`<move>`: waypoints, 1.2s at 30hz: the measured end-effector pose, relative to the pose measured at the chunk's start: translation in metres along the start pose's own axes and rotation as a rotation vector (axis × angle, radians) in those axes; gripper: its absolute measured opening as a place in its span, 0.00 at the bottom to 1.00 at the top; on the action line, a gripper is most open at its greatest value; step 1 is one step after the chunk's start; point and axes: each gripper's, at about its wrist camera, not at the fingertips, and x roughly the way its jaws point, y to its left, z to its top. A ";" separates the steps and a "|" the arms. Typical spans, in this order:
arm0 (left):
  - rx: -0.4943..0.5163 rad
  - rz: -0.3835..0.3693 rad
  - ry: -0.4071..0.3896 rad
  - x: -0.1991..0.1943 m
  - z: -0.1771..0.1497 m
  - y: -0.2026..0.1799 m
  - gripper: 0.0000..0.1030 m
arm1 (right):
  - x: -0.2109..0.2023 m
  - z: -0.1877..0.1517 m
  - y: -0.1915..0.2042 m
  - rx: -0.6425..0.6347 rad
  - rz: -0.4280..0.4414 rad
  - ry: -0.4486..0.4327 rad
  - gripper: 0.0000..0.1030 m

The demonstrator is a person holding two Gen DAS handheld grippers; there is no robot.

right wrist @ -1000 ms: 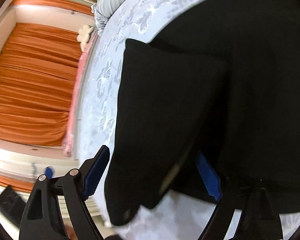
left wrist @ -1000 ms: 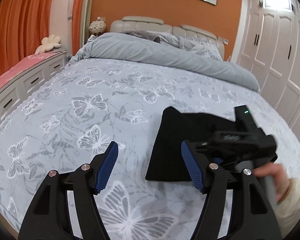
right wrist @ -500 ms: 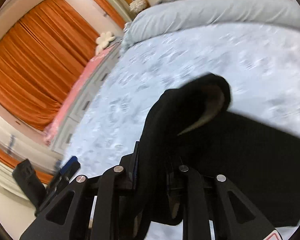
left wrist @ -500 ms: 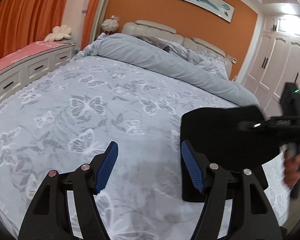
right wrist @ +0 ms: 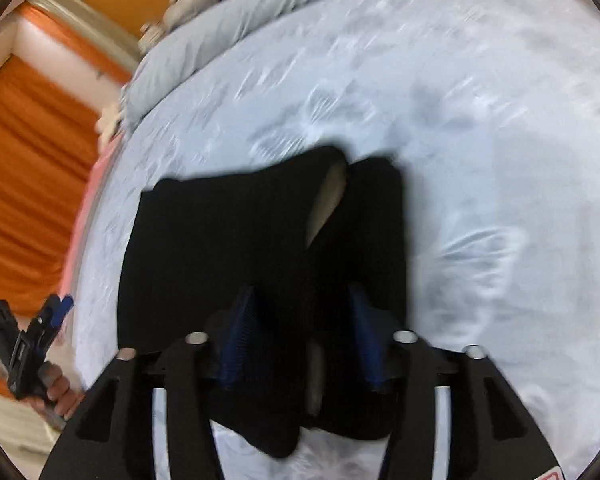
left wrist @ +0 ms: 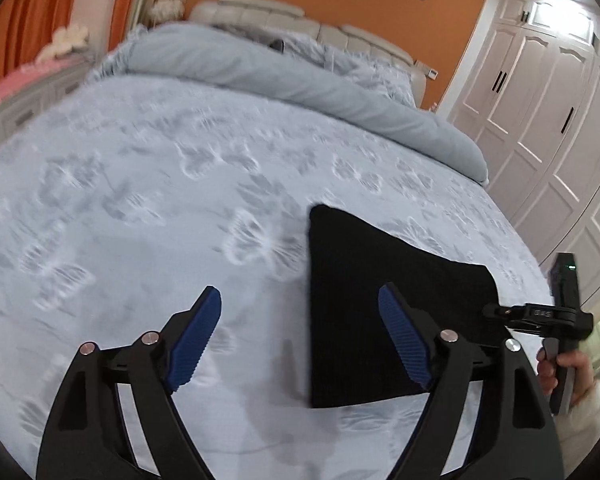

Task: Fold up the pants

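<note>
The black pants lie folded flat on the butterfly-print bedspread, at the right of the left wrist view. My left gripper is open and empty above the bedspread, just left of the pants' edge. In the right wrist view the pants lie as a folded stack with a loose flap showing pale lining. My right gripper hovers over their near edge, its blue pads apart with black cloth between them. The right gripper also shows in the left wrist view.
A grey duvet is bunched at the head of the bed. White wardrobe doors stand along the right. Orange curtains and a pink-topped drawer unit are on the left.
The right gripper carried the lifted fold over and laid it down, then its jaws opened. The pants now lie flat. The left gripper stayed open and shifted slightly.
</note>
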 end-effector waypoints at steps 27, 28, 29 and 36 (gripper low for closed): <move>0.053 0.052 0.168 0.066 -0.029 -0.042 0.87 | 0.018 0.026 0.004 0.008 -0.052 -0.103 0.33; 0.037 0.035 0.172 0.065 -0.030 -0.040 0.87 | 0.007 0.025 0.008 0.005 -0.069 -0.115 0.52; 0.026 0.026 0.176 0.065 -0.031 -0.039 0.89 | -0.006 0.020 0.012 -0.006 -0.065 -0.146 0.61; -0.133 -0.047 0.295 0.093 -0.050 -0.022 0.90 | 0.024 -0.022 -0.010 0.072 -0.016 0.060 0.79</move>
